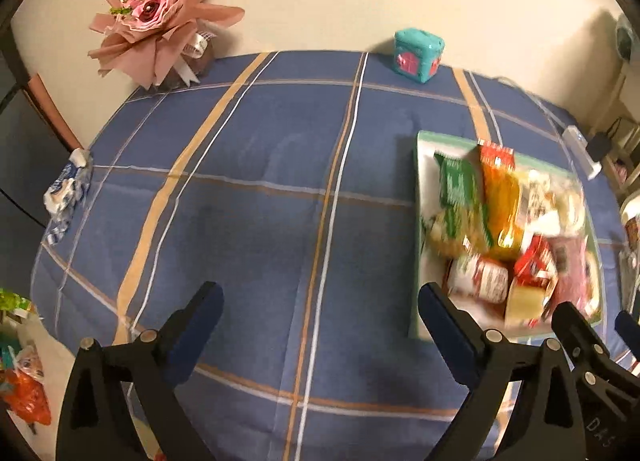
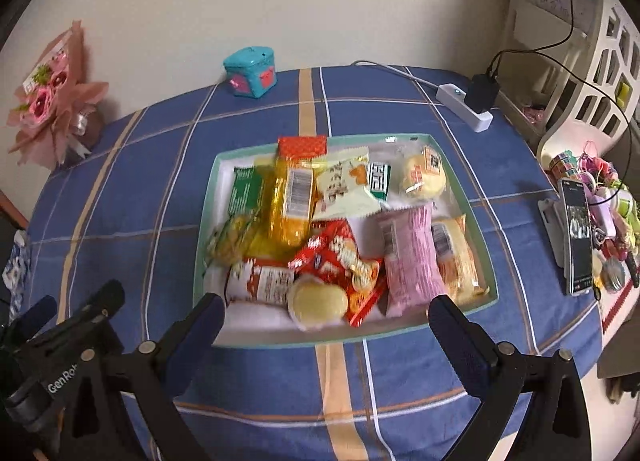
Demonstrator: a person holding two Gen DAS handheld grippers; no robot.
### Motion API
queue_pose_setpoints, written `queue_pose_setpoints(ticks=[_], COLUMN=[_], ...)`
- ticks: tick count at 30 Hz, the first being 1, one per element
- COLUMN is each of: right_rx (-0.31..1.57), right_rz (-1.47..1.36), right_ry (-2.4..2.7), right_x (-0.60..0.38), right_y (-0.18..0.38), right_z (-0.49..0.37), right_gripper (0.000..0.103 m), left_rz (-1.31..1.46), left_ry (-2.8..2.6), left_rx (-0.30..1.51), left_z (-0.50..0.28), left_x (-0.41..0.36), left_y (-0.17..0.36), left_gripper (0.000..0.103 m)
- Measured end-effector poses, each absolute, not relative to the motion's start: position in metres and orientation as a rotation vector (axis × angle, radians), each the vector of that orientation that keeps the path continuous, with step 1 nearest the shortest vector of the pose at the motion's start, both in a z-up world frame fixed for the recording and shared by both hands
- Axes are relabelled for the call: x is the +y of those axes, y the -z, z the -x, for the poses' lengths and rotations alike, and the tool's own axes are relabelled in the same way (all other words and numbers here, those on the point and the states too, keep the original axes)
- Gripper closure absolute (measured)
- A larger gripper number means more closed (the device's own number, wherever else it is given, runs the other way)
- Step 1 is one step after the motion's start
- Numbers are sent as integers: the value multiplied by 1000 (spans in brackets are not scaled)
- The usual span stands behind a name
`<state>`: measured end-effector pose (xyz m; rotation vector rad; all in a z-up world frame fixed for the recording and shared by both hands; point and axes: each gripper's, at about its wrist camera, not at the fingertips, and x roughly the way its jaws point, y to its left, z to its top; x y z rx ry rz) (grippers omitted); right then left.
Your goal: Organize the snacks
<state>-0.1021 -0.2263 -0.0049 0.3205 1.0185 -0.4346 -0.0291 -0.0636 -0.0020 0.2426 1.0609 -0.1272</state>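
A shallow mint-rimmed box [image 2: 206, 221] [image 1: 416, 189] lies on the blue checked tablecloth, filled with several wrapped snacks: a green packet [image 2: 244, 193], an orange-yellow pack [image 2: 292, 197], a red packet [image 2: 336, 257], a pink pack [image 2: 412, 257] and round pale buns [image 2: 318, 301]. My right gripper [image 2: 326, 325] hangs open above the box's near edge, nothing between its fingers. My left gripper [image 1: 320, 317] is open over bare cloth to the left of the box, and it holds nothing. The right gripper's fingers [image 1: 572, 325] show at the lower right of the left wrist view.
A pink paper bouquet [image 1: 160, 21] and a teal cube [image 2: 250, 77] stand at the table's far edge by the wall. A white power strip [image 2: 464, 107] with a charger, a phone [image 2: 576, 237] and trinkets crowd the right side. More wrapped snacks [image 1: 24, 389] lie at the near left.
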Motion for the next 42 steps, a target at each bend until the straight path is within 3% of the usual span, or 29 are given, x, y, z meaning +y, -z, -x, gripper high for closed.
queue_pose_setpoints(ticks=[9,42], right_rx=[1071,1051], right_rz=[-335,-322], right_ry=[436,443], right_x=[-214,-211], right_y=[25,18], right_z=[126,127], right_gripper=[0,0], left_rz=[-275,-248], left_ry=[122,84], left_rx=[1111,1118], left_z=[54,54], left_x=[-52,-39], left_y=[14,3], left_gripper=[5,5])
